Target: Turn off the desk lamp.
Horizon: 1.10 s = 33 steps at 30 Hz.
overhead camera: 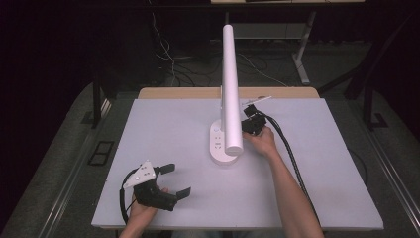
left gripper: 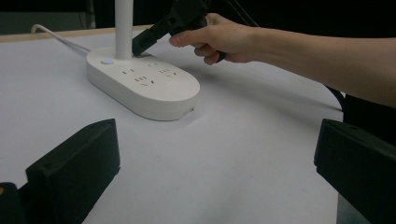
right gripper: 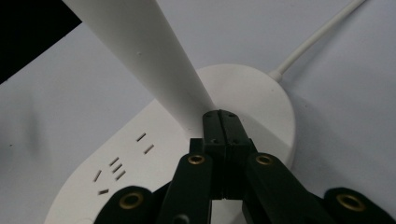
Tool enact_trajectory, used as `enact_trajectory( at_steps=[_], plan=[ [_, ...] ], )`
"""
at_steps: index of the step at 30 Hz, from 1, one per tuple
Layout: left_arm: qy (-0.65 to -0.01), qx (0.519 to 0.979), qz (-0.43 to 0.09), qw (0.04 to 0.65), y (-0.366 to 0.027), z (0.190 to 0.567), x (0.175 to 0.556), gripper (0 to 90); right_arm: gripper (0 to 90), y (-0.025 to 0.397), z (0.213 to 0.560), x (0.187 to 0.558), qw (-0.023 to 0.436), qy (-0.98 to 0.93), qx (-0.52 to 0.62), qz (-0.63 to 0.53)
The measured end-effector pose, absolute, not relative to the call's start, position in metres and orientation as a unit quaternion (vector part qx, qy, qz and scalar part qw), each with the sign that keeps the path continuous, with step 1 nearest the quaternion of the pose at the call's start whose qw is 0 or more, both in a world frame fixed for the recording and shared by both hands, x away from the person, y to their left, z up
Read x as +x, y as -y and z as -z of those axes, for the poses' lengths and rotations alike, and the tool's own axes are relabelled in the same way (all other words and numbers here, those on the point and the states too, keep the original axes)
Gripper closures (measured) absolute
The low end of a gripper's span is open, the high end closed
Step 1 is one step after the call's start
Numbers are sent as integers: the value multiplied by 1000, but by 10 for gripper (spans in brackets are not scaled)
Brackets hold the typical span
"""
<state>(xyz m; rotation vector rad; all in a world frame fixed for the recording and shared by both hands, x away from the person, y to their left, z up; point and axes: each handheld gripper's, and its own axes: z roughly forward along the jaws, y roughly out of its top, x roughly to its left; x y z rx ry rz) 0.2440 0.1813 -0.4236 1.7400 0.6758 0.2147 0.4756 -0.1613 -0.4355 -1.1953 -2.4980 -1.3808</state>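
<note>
Surface: white table top [overhead camera: 317, 163] on a wooden-edged desk, dark room behind, cables on the grey floor beyond.
Right gripper: the right gripper [right gripper: 220, 122] has its two black jaws pressed flat together with nothing between them; their tips sit at the foot of the white column [right gripper: 140, 51], on top of the white base [right gripper: 261, 93].
Right hand: the right hand [overhead camera: 262, 141] holds that gripper just right of the column, forearm coming in from the bottom edge, black cable trailing back along it.
Lamp-like unit: oval white base [left gripper: 144, 88] with socket slots and a small round button near the column; a white cord [right gripper: 317, 37] leaves its far end.
Position of unit: near the middle of the table, column [overhead camera: 231, 84] rising upright from the base.
Left gripper: the left gripper [overhead camera: 173, 179] has jaws spread wide apart, holding nothing, near the front left of the table, well apart from the base.
Left hand: left hand [overhead camera: 141, 210] grips it from below.
</note>
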Motion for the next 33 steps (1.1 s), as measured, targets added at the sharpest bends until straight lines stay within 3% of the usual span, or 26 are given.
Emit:
enact_trajectory(
  at_steps=[11,33],
  plan=[
    [-289,749,-91,589,-181,424,245,0,900,166,437,477,36,793,-401,458],
    [-286,752,-91,587,-180,424,244,0,900,169,441,471,19,785,-406,468]
  ],
)
